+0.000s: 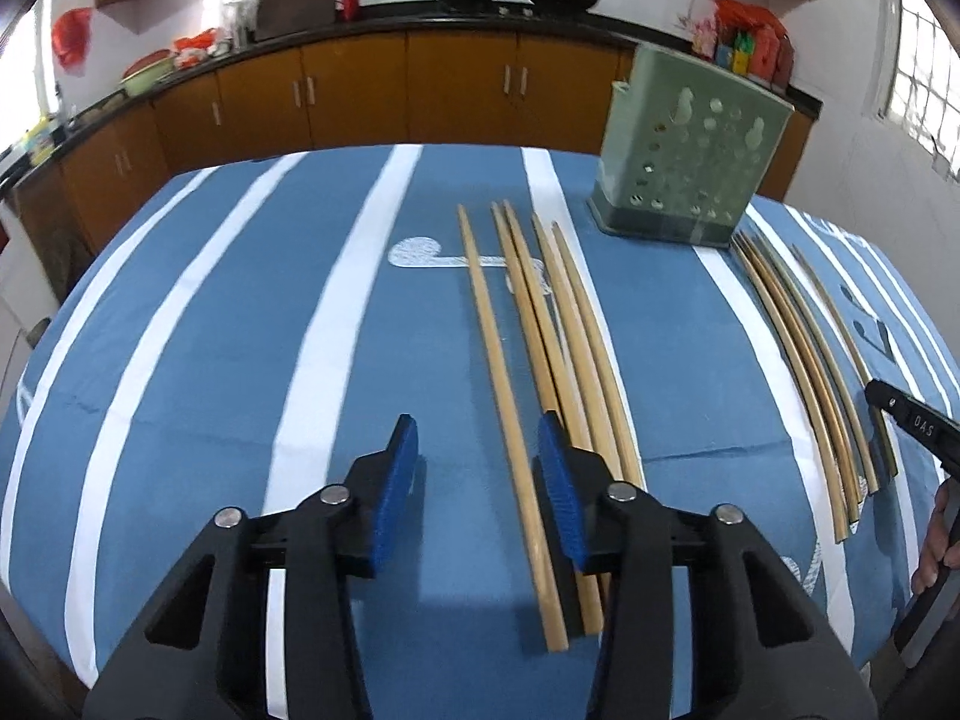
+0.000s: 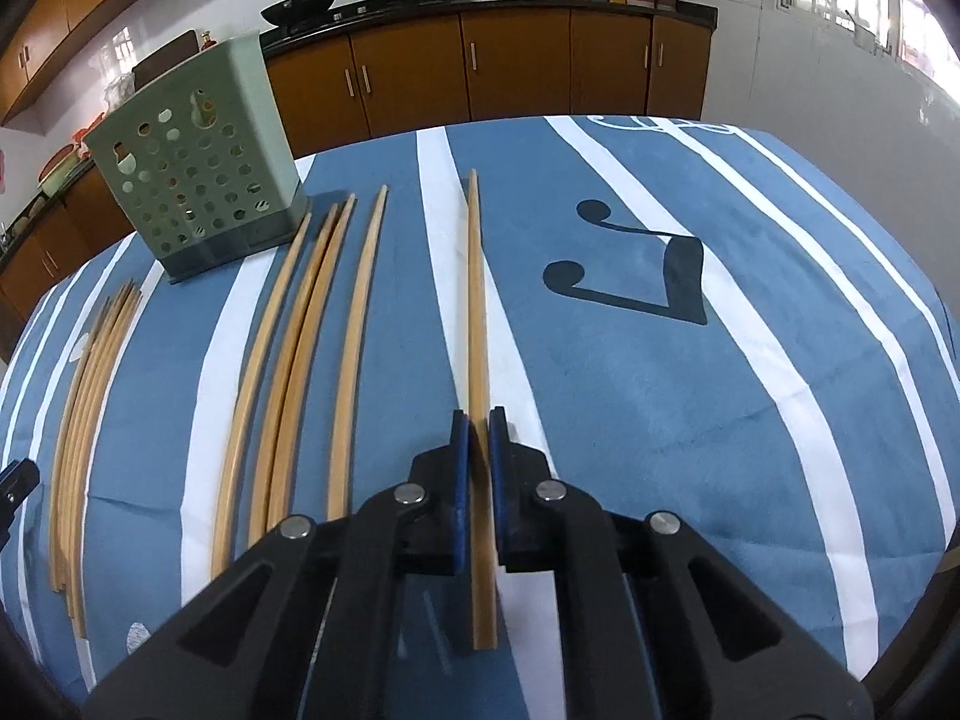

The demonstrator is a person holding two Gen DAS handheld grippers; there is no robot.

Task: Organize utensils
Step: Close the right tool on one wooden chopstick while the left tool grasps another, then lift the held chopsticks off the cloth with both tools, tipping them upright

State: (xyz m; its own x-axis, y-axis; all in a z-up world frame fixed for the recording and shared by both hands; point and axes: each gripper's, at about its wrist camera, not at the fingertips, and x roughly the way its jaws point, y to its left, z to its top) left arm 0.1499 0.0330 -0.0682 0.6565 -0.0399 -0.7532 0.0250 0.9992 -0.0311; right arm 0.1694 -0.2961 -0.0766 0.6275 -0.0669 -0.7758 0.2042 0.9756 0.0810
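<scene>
A single chopstick is clamped between the blue pads of the right gripper, the stick pointing away toward the far side of the striped blue tablecloth. Whether it is lifted clear of the cloth cannot be told. The left gripper is held wide open, nothing between its pads, the leftmost chopstick of the left group seen lying in the gap beneath. To the right, a second group is laid out in front of the green perforated holder, which stands at the far side of the table.

Trouble is judged most likely at the grip itself: the stick is held near its near end, so a long lever is left hanging forward, and it could pivot or slide out when tilted upright. The holder looks light; a tip caught on its rim could push or topple it. Neighbouring sticks could also be rolled if brushed.
</scene>
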